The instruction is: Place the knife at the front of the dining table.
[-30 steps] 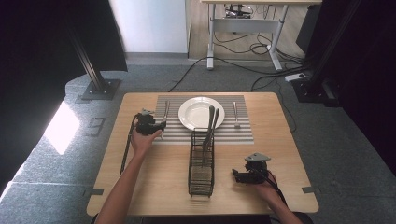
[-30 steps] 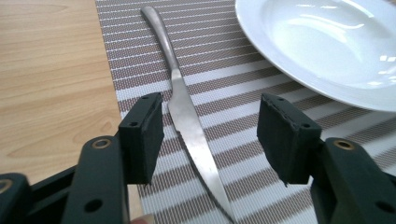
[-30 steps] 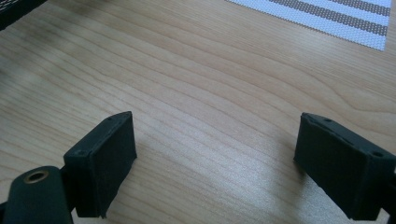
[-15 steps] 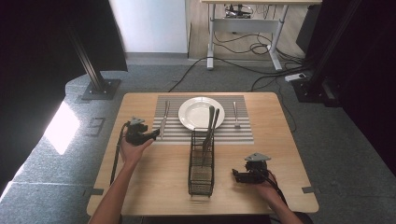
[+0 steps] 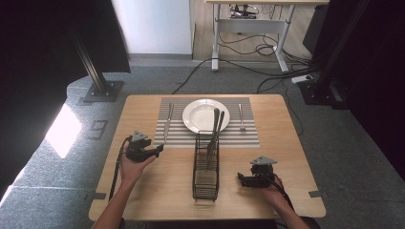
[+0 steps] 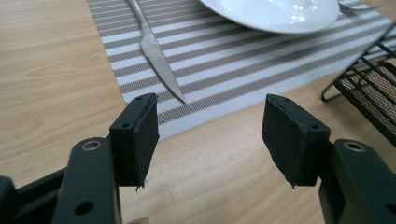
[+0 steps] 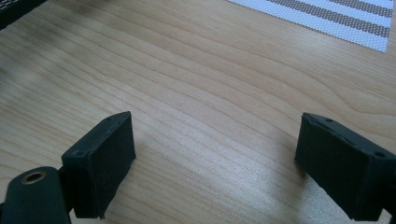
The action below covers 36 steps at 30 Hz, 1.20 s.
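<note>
My left gripper [image 5: 157, 149] hovers over the bare wood just off the near left corner of the striped placemat [image 5: 239, 136]. Its jaws have just been opening and stand open with nothing between them [image 6: 210, 126]. Ahead of them a knife [image 6: 156, 51] lies on the placemat [image 6: 224, 70], left of the white plate [image 6: 275, 11]. From above, the knife [image 5: 167, 123], plate [image 5: 206, 116] and a fork [image 5: 240, 117] lie in a row. My right gripper [image 5: 240, 180] rests low at the near right, open over bare wood [image 7: 215, 154].
A black wire caddy [image 5: 206, 164] stands mid-table between the two grippers, with two utensils [image 5: 215, 129] upright in its far end. Its corner shows at the right edge [image 6: 369, 79] of the left gripper view. A placemat corner [image 7: 327, 14] lies beyond the right gripper.
My left hand has drawn back from the knife's side of the placemat toward the near edge of the table. The right hand has stayed where it was.
</note>
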Each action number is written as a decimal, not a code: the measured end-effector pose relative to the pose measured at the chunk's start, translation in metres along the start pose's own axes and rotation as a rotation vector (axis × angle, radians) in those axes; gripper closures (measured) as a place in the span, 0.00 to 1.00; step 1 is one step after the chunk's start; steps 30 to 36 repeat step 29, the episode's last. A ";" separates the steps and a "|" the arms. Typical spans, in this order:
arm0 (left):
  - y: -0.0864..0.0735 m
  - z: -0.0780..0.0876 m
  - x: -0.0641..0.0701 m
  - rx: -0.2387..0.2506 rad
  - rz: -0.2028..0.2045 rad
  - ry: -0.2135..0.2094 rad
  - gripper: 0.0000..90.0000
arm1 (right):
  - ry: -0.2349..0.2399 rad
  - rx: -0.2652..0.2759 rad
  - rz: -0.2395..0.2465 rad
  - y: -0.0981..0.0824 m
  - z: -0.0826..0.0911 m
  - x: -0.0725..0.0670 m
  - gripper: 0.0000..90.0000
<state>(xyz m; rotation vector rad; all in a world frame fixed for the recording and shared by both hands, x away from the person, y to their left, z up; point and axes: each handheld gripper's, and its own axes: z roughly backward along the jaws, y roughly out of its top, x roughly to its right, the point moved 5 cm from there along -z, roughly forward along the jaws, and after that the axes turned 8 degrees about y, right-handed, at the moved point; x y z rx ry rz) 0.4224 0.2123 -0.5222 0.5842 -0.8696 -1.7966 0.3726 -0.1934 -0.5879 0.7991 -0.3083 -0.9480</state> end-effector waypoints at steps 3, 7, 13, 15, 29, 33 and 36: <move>-0.006 0.009 0.006 0.004 -0.011 -0.008 0.41 | 0.000 0.000 0.001 0.000 0.000 0.000 0.13; -0.014 0.019 0.011 0.008 -0.013 -0.016 0.41 | 0.002 0.000 0.001 0.000 0.000 0.000 0.13; -0.025 0.031 0.015 0.002 -0.014 -0.037 0.41 | 0.003 0.001 0.000 0.000 0.000 0.000 0.13; -0.027 0.033 0.016 0.002 -0.015 -0.040 0.41 | 0.003 0.001 0.001 0.000 0.000 0.000 0.13; -0.027 0.031 0.017 -0.006 -0.025 -0.046 0.40 | 0.004 0.001 0.002 0.000 -0.001 0.000 0.13; -0.027 0.031 0.017 -0.006 -0.025 -0.046 0.40 | 0.004 0.001 0.002 0.000 -0.001 0.000 0.13; -0.027 0.031 0.017 -0.006 -0.025 -0.046 0.40 | 0.004 0.001 0.002 0.000 -0.001 0.000 0.13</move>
